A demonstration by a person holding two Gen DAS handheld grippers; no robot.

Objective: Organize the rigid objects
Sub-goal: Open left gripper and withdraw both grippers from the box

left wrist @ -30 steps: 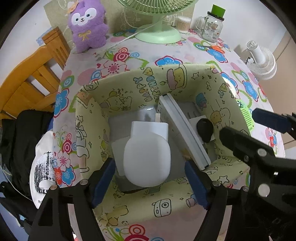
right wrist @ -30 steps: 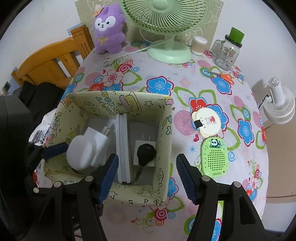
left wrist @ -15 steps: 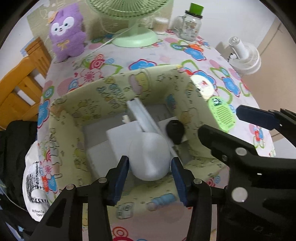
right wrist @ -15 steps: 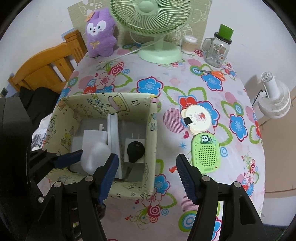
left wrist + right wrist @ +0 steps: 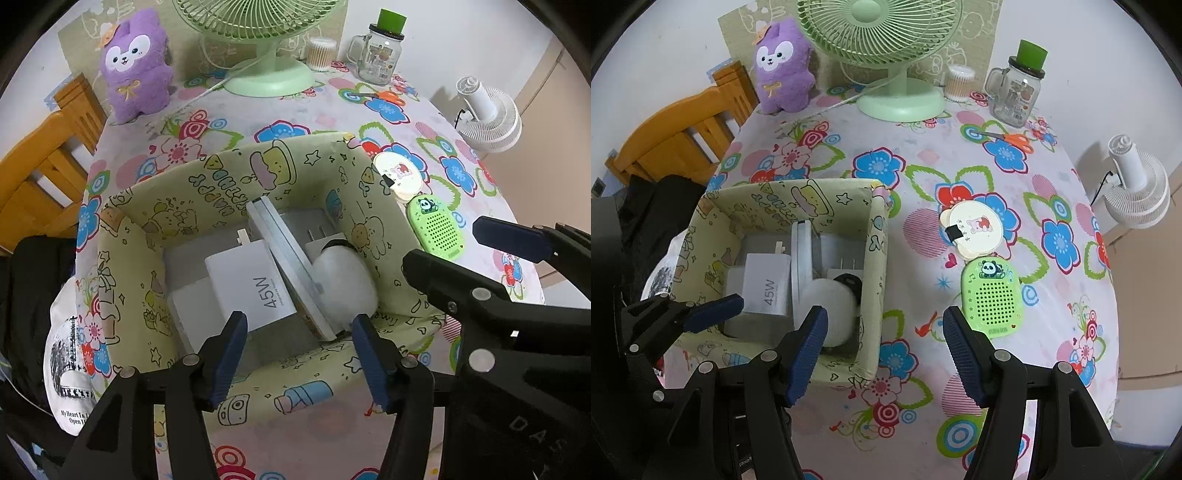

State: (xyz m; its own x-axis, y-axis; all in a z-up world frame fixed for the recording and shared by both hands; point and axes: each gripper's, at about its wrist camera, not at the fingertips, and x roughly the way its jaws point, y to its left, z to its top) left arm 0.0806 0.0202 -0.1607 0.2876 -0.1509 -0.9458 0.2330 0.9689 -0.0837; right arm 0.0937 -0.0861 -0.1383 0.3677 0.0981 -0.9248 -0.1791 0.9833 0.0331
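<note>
A yellow-green cartoon-print fabric box (image 5: 280, 170) (image 5: 875, 266) stands on the flowered table. Inside lie a white 45W charger (image 5: 255, 284) (image 5: 764, 284), a flat white slab on edge (image 5: 288, 266) (image 5: 801, 254) and a white rounded object (image 5: 343, 284) (image 5: 834, 310) in the right-hand part, over a black plug. My left gripper (image 5: 295, 354) is open and empty above the box's near wall. My right gripper (image 5: 882, 354) is open and empty over the box's right near corner. A green panda speaker (image 5: 993, 299) (image 5: 436, 229) and a round cream case (image 5: 975, 229) (image 5: 400, 177) lie on the table right of the box.
A green desk fan (image 5: 897, 66), a purple plush (image 5: 783, 66), a glass jar with green lid (image 5: 1015, 88), a cotton-swab tub (image 5: 958, 83) and orange scissors (image 5: 1012, 138) sit at the back. A wooden chair (image 5: 676, 147) and black bag are left; a white fan (image 5: 1137, 184) is right.
My left gripper closed on the white rounded object, carried it right over the slab, and has now opened, leaving it in the box's right part. Both grippers pulled back a little.
</note>
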